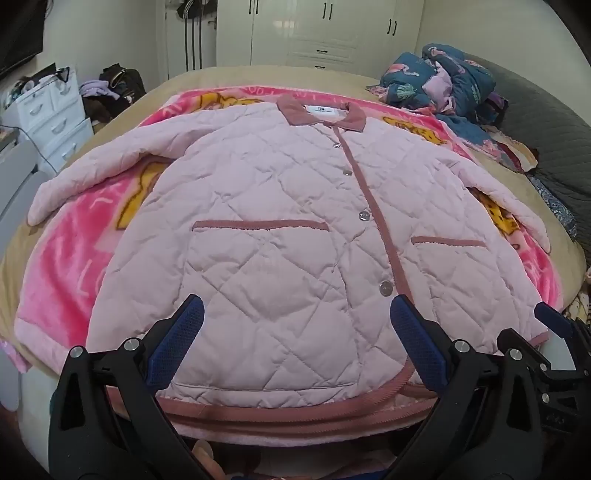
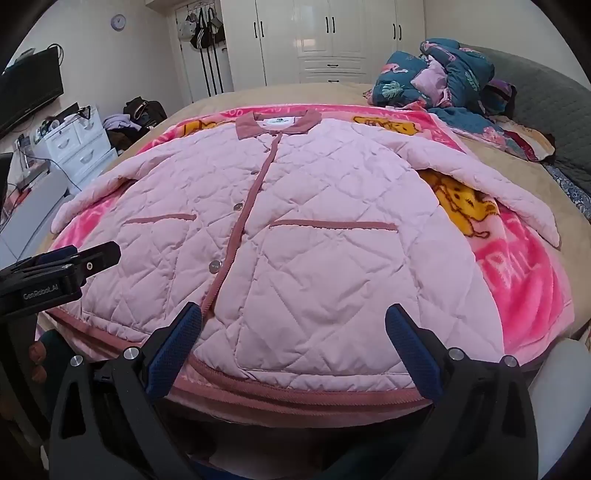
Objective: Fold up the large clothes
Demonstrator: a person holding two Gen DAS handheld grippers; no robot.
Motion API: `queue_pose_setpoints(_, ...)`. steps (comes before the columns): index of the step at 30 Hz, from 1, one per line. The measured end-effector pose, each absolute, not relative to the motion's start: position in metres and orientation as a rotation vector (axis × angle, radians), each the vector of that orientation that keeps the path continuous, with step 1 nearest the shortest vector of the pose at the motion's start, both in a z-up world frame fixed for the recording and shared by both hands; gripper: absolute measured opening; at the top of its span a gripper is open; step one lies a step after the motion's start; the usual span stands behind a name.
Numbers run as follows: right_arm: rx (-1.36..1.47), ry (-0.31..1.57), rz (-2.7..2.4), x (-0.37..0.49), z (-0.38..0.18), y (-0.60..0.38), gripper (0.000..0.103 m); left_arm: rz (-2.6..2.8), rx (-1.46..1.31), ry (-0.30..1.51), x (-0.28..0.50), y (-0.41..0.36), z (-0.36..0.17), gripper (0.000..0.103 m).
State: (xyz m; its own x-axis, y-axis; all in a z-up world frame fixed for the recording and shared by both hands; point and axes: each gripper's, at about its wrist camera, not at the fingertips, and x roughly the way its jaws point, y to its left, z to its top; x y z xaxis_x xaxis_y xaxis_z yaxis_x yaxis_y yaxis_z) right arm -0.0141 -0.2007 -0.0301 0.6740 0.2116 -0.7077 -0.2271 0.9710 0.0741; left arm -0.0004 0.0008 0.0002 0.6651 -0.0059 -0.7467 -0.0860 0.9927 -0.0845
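Left gripper (image 1: pixel 295 314) was spread to full width, nothing between the blue pads, hovering over the near hem of the pink quilted jacket (image 1: pixel 280 236), pitched down toward it. Right gripper (image 2: pixel 293 323) same story: fingers wide apart, empty, above the hem on the other side of the button placket. Neither pad visibly touched fabric.

The jacket lay flat, front up, buttoned, on a pink cartoon blanket (image 2: pixel 524 288) spread over the bed (image 1: pixel 229 75). Collar (image 1: pixel 321 112) pointed to the far side, hem toward the camera. Both sleeves were splayed outward, cuffs reaching past the blanket edges. Two trimmed pocket openings, one on each front panel.

Right wrist view caught the left gripper's body at the left frame edge, level with the jacket's lower left side.

Crumpled blue floral bedding (image 2: pixel 443 74) sat at the far right corner of the bed, well apart from the jacket. White wardrobe (image 2: pixel 332 33) behind, white drawer unit (image 1: pixel 51 110) off to the left.
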Motion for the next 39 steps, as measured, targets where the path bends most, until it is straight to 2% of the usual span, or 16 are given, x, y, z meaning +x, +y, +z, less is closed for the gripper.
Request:
queue_pose_setpoints(11, -0.012, 0.790, 0.238, -0.018, -0.017, -0.205, 0.099, 0.036, -0.123, 0.840, -0.001, 0.001, 0.006, 0.095)
queue_pose_setpoints(39, 0.002, 0.783, 0.240, -0.016, -0.024, -0.206, 0.099, 0.033, -0.104, 0.835, -0.003, -0.003, 0.010, 0.095)
